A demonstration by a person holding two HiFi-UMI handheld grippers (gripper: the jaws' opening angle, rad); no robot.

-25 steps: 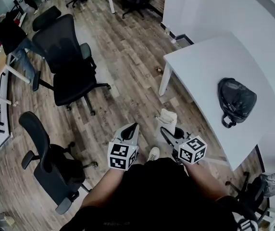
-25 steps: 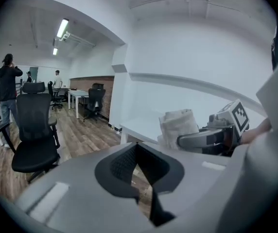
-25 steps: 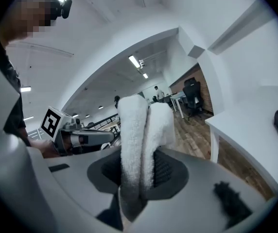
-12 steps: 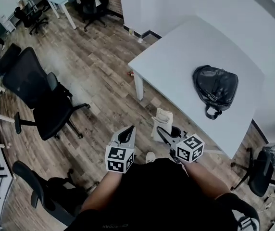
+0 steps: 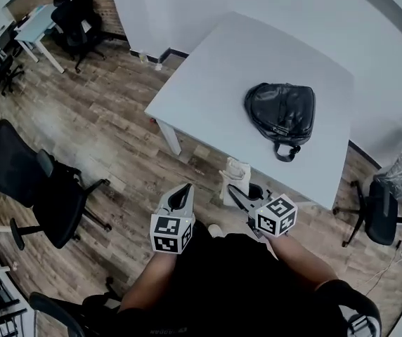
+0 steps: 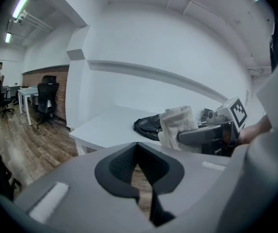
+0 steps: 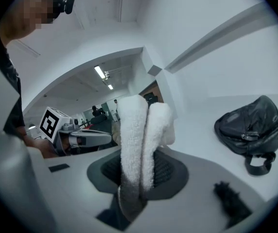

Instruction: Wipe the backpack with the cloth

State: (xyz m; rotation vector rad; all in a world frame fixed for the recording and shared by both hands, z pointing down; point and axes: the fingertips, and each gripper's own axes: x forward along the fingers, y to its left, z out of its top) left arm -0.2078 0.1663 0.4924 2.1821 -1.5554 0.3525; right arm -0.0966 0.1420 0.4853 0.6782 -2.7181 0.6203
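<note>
Right gripper (image 5: 237,190) was clamped on the cloth (image 5: 235,177); in the right gripper view the pale fluffy cloth (image 7: 138,140) stood up folded between the two jaws, pinched at its lower end, the top sticking out past the tips. Left gripper (image 5: 185,190) had its jaws together with nothing between them; the left gripper view showed the dark pads meeting at the tip (image 6: 138,145), only a thin slit lower down. Both grippers were held side by side, close in front of the person's body, over the wooden floor (image 5: 117,139) and short of the table's near edge. The black backpack (image 5: 282,111) lay flat on the white table (image 5: 208,69), its handle loop toward the person; it was well apart from both grippers, ahead and a bit right of the right one, untouched by the cloth. In the right gripper view the backpack (image 7: 250,127) sat off to the right of the jaws, not between them; in the left gripper view it (image 6: 147,126) showed partly behind the cloth (image 6: 178,125) and the right gripper (image 6: 204,136). Its zip looked closed, hard to tell at this size. An office chair (image 5: 39,188) stood on the floor to the left; another (image 5: 380,213) by the table's right end.
</note>
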